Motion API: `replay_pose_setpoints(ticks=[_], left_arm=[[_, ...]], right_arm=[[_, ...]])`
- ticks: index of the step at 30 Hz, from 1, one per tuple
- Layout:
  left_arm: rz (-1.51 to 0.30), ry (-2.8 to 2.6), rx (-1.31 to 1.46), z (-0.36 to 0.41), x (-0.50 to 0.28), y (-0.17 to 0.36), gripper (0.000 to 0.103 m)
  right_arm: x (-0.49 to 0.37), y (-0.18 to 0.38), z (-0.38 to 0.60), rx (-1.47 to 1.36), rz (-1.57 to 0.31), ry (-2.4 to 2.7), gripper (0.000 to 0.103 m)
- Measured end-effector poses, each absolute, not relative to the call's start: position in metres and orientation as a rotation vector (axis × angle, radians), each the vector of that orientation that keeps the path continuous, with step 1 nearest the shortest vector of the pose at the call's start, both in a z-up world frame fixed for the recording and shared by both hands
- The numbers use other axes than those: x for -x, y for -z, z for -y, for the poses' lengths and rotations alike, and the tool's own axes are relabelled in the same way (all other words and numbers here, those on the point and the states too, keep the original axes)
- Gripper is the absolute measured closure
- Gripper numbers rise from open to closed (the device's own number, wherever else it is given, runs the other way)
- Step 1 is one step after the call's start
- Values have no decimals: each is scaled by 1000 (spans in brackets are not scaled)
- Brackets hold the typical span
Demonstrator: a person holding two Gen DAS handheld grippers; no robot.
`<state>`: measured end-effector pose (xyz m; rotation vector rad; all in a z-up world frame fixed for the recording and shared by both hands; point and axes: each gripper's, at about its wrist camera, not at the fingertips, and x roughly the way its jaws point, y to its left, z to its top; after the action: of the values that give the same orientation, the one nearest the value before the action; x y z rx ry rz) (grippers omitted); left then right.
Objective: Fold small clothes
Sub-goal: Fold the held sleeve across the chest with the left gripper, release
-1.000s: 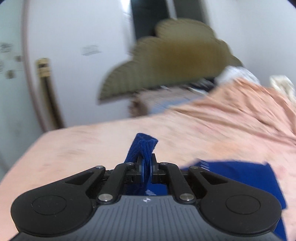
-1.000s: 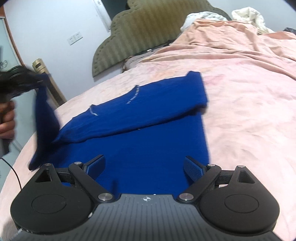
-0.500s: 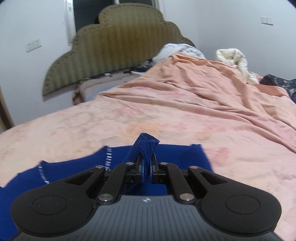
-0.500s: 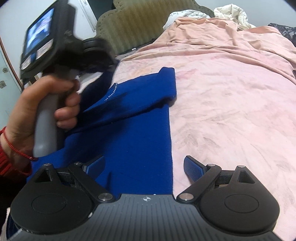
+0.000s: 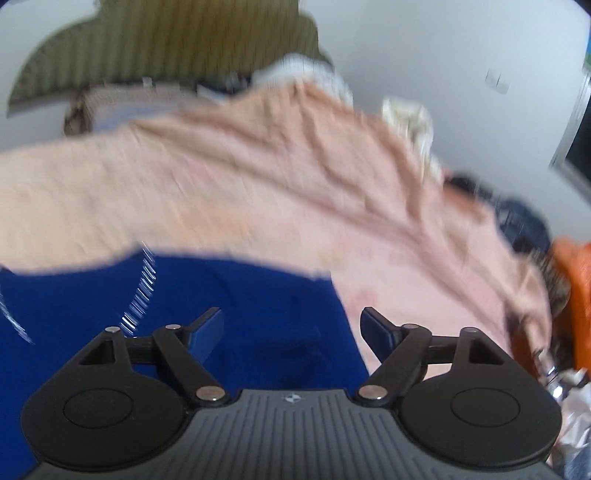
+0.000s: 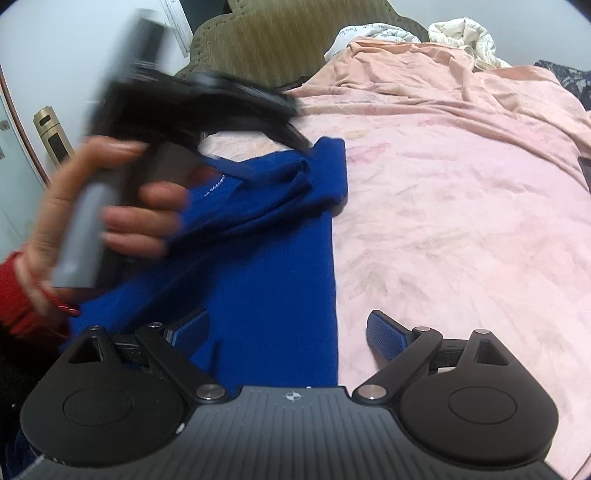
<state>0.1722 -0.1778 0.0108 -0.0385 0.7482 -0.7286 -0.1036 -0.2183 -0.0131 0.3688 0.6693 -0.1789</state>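
A dark blue garment point(image 6: 273, 258) lies on a pink bedsheet point(image 6: 461, 192), with its far part folded over and bunched near the top right corner. It also shows in the blurred left wrist view point(image 5: 221, 314). My left gripper point(image 5: 291, 328) is open and empty just above the folded blue cloth; from the right wrist view it shows blurred point(image 6: 295, 122), held in a hand. My right gripper point(image 6: 288, 332) is open and empty, low over the garment's near right edge.
An olive padded headboard point(image 6: 288, 40) stands at the far end of the bed. White bedding point(image 6: 465, 33) is piled at the back right. An orange item point(image 5: 576, 295) and dark cloth point(image 5: 524, 225) lie at the right in the left wrist view.
My left gripper carried the pinched blue cloth across to the right over the garment, then opened and let it go. My right gripper stayed open and nearly still.
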Motion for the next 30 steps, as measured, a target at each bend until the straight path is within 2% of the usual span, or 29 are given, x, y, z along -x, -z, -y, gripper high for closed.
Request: replay_pose_setpoints(ticks=[3, 7, 14, 15, 16, 17, 18, 20, 22, 24, 25, 27, 30], left_arm=[[-660, 592, -21, 134, -166, -30, 19], [-574, 324, -243, 88, -151, -11, 19], [-664, 128, -324, 27, -146, 41, 19], [-682, 105, -323, 19, -146, 47, 19], [-692, 92, -323, 12, -143, 52, 19], [-695, 84, -322, 3, -138, 55, 19], [-692, 79, -315, -4, -131, 57, 19], [-694, 77, -285, -14, -116, 59, 19], [-696, 101, -252, -20, -99, 60, 19], [-704, 118, -232, -21, -83, 66, 19], [-711, 132, -226, -23, -75, 71, 19], [-695, 145, -225, -24, -62, 81, 19], [-638, 130, -238, -23, -54, 87, 14]], right_arm=[[86, 4, 224, -351, -629, 169, 10], [40, -8, 232, -336, -583, 140, 10], [-70, 9, 241, -481, -652, -125, 9], [-83, 16, 245, -487, -679, -105, 10], [-93, 23, 250, -463, -712, -38, 20], [-93, 24, 253, -420, -700, 24, 34], [-91, 20, 253, -358, -687, 110, 36], [-81, 10, 248, -212, -681, 357, 19], [-59, 1, 238, -100, -628, 474, 18], [-29, -5, 228, -134, -588, 368, 10], [-14, -5, 222, -169, -567, 280, 2], [15, 1, 208, -189, -543, 108, 1], [25, 18, 188, -124, -600, 74, 0]])
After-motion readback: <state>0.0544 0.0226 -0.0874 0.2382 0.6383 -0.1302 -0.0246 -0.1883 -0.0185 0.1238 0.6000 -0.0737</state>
